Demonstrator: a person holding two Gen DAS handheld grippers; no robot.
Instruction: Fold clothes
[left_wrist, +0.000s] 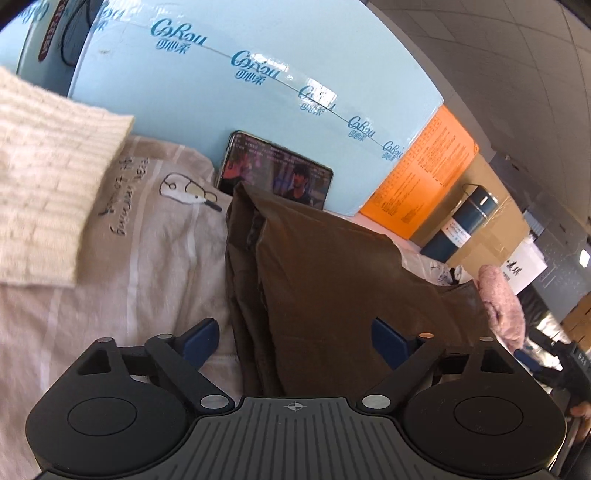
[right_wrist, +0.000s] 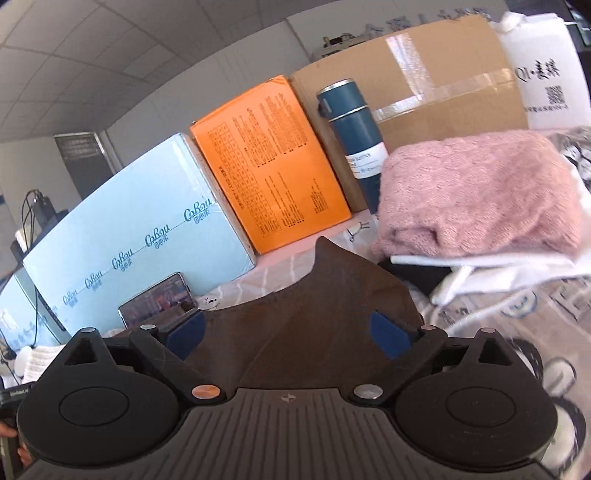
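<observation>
Brown garment (left_wrist: 332, 266) lies between both spread tongs (left_wrist: 293, 341)

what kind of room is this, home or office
Probably an office or storeroom used as a folding spot: a grid-tile ceiling, a taped brown cardboard carton and a pale blue printed box stacked behind a patterned sheet holding clothes.

matt brown cloth (left_wrist: 332, 280); fuzzy pink knit (right_wrist: 476, 192)
</observation>
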